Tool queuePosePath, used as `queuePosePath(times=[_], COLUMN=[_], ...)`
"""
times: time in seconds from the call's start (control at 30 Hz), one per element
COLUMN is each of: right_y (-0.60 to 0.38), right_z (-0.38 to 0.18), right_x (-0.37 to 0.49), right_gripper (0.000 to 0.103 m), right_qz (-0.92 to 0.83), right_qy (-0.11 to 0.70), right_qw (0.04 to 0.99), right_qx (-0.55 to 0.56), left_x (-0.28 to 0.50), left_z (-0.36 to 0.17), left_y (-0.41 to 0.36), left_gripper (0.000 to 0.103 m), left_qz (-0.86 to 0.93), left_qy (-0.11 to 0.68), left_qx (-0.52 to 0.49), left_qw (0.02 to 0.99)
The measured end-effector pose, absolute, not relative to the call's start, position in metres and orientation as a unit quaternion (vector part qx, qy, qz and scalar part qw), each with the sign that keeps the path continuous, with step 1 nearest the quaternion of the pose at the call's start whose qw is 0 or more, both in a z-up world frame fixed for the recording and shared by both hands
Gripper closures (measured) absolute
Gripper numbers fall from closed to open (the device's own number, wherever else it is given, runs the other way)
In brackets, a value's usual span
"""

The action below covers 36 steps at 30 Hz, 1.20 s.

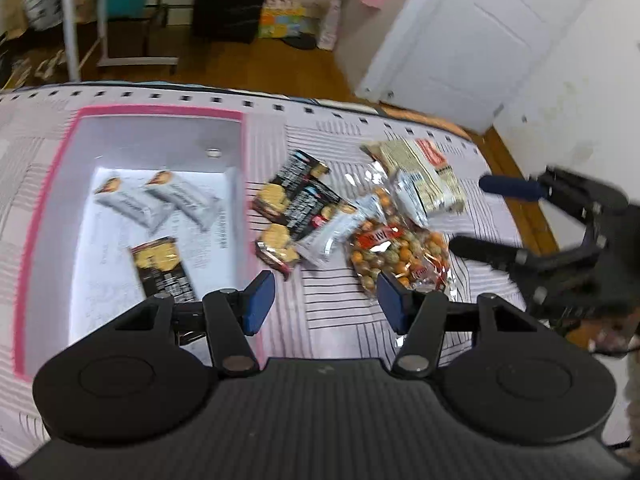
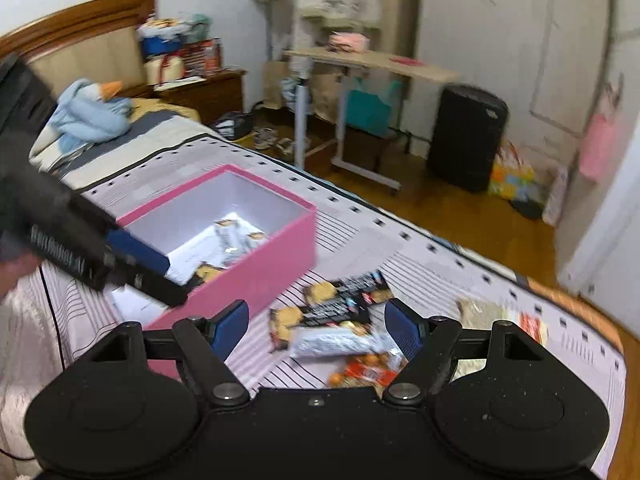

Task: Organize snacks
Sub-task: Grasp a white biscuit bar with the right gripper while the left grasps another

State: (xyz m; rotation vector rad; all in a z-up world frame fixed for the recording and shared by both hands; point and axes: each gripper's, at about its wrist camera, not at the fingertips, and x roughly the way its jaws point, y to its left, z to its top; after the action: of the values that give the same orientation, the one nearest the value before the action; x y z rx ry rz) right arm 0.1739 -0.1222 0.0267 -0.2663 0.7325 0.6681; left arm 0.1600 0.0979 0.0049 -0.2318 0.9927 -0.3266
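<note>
Left wrist view: the left gripper (image 1: 326, 300) hangs spread and empty above the bedspread (image 1: 328, 320); 3 packets lie in the pink box (image 1: 52, 184), the snack pile (image 1: 352, 216) beside it. Right wrist view: the right gripper (image 2: 316, 326) gapes empty over the pile.

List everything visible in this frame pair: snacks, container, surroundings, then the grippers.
Pink box: one, pink outside, white inside, on the bed, open.
White snack bars in the box: two, side by side.
Black cracker pack in the box: one, near corner.
Black cracker packs on the bed: two, right of the box.
White wrapped bar: one, between the crackers and the nuts.
Bag of coated nuts: one, clear, orange and green contents.
Beige packet with red label: one, farthest right.
Striped bedspread: one, pale with dark lines.
Rolling side table: one, beside the bed.
Left gripper: open, empty.
Right gripper: open, empty.
</note>
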Motion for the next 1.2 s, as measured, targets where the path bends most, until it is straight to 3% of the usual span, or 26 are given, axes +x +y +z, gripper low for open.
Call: queuePosePath(times=[0.27,0.63,0.8,0.83,0.93,1.0,1.13,1.2], right_y=[-0.168,-0.208,-0.215,-0.217,-0.220,-0.223,-0.223,-0.223], right_z=[-0.018,-0.109,-0.131,-0.136,-0.146,-0.148,-0.145,-0.138], right_x=[0.228,0.277,0.289,0.289,0.287,0.282,0.274,0.269], right_gripper=[0.025,0.037,0.047,0.049,0.065,0.069,0.071,0.071], right_qz=[0.275,0.214,0.191,0.188,0.181,0.185,0.190,0.195], right_qy=[0.415,0.460,0.472,0.476,0.483,0.474,0.461,0.448], right_qw=[0.867,0.854,0.846,0.842,0.837,0.838,0.846,0.855], right_qx=[-0.026,0.115,0.159,0.171,0.183,0.195,0.190,0.172], left_x=[0.197,0.236,0.250,0.253,0.261,0.260,0.259,0.257], left_z=[-0.039,-0.097,-0.114,-0.119,-0.130,-0.129,-0.125,-0.123], left_y=[0.035,0.002,-0.011,-0.011,-0.010,-0.008,-0.004,0.002], left_gripper=[0.050,0.053,0.052,0.048,0.048,0.050,0.071,0.072], left_qz=[-0.188,-0.155,-0.130,-0.124,-0.114,-0.112,-0.121,-0.130], left_qy=[0.472,0.499,0.504,0.511,0.527,0.522,0.522,0.522], left_qx=[-0.009,0.049,0.070,0.066,0.057,0.051,0.038,0.006], left_qw=[0.861,0.851,0.851,0.848,0.840,0.844,0.844,0.843])
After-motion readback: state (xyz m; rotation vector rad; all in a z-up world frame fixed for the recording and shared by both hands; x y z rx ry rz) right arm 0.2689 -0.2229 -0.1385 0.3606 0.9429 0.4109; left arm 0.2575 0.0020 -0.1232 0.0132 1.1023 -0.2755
